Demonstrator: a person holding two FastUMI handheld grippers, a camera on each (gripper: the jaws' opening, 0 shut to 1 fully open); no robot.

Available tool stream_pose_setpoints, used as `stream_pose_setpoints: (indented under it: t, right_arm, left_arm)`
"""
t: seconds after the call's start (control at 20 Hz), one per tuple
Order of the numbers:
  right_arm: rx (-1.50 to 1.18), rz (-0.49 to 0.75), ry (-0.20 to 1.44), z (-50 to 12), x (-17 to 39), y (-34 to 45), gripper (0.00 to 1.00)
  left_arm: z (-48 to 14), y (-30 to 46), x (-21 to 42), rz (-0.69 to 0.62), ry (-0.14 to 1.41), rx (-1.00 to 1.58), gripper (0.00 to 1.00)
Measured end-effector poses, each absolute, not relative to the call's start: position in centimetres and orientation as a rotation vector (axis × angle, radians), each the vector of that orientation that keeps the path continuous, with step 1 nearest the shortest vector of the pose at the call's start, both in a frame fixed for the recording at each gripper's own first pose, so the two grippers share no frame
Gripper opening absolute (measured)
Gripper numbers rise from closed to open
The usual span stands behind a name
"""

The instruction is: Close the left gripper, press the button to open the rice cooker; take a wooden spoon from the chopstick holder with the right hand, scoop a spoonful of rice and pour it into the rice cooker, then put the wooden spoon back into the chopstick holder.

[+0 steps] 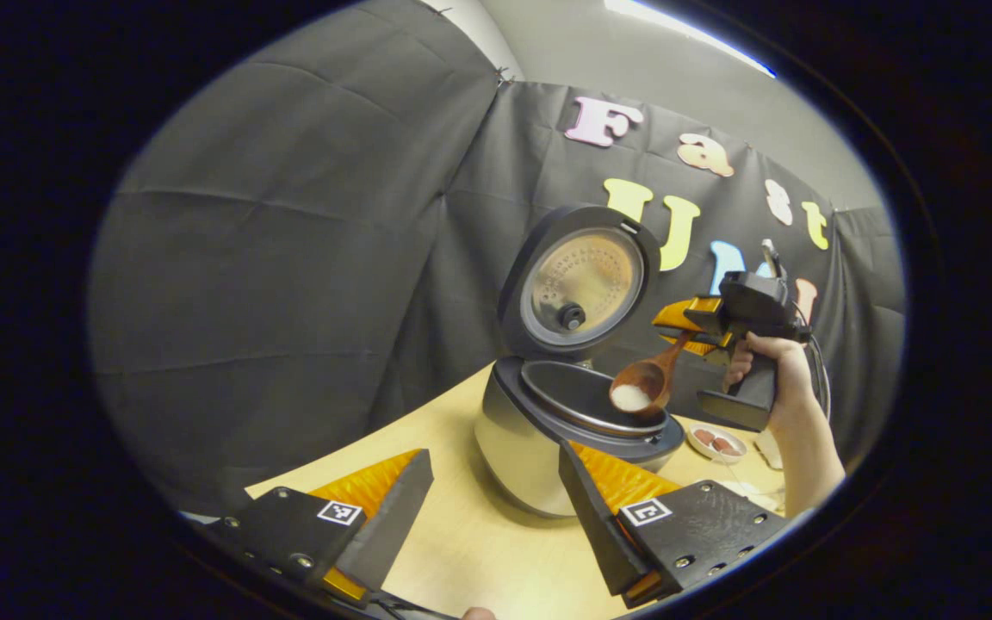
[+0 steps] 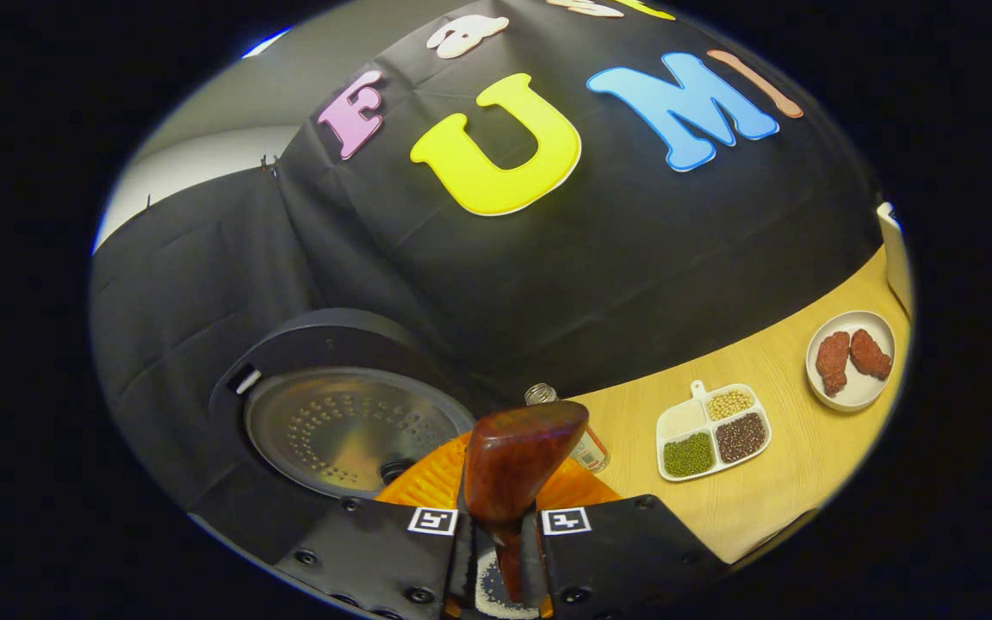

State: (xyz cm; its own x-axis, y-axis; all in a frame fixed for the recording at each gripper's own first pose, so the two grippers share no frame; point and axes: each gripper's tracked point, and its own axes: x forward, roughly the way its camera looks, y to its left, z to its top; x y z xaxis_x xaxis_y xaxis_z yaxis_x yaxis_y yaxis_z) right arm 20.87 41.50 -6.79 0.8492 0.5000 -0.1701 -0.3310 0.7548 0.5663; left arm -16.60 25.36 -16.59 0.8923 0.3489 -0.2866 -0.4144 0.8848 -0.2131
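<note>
The rice cooker (image 1: pixel 539 456) stands on the wooden table with its lid (image 1: pixel 582 284) swung up and the inner pot (image 1: pixel 582 398) exposed. A wooden spoon (image 1: pixel 644 387) carrying a small heap of white rice hovers over the pot's right rim. My right gripper (image 1: pixel 687 334), held by a hand, is shut on the spoon's handle. In the right gripper view the handle's end (image 2: pixel 517 465) sticks up between the fingers of my right gripper (image 2: pixel 500 538), with the raised lid (image 2: pixel 341 430) to the left. My left gripper (image 1: pixel 496 508) is open in front of the cooker, holding nothing.
Right of the cooker lie a divided dish of beans and grains (image 2: pixel 714 430), a white plate with two red-brown pieces (image 2: pixel 851 357) and a small glass jar (image 2: pixel 586 448). A white object (image 2: pixel 892 250) shows at the far right edge. The forearm (image 1: pixel 806 448) reaches across the table's right side.
</note>
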Motion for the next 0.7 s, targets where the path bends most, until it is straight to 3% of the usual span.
stream_pose_setpoints:
  t: [0.5, 0.6, 0.7]
  right_arm:
    - [0.237, 0.59, 0.179, -4.9, 19.8, 45.3, 0.19]
    - [0.189, 0.619, 0.16, -4.5, 19.9, 45.7, 0.21]
    - [0.143, 0.619, 0.122, -3.5, 19.5, 45.7, 0.21]
  left_arm:
    - [-16.9, 25.5, -15.6, 0.404, 0.258, -0.286, 0.89]
    - [-17.3, 25.5, -16.2, 0.41, 0.266, -0.289, 0.93]
    - [-17.8, 25.8, -16.5, 0.419, 0.276, -0.283, 0.89]
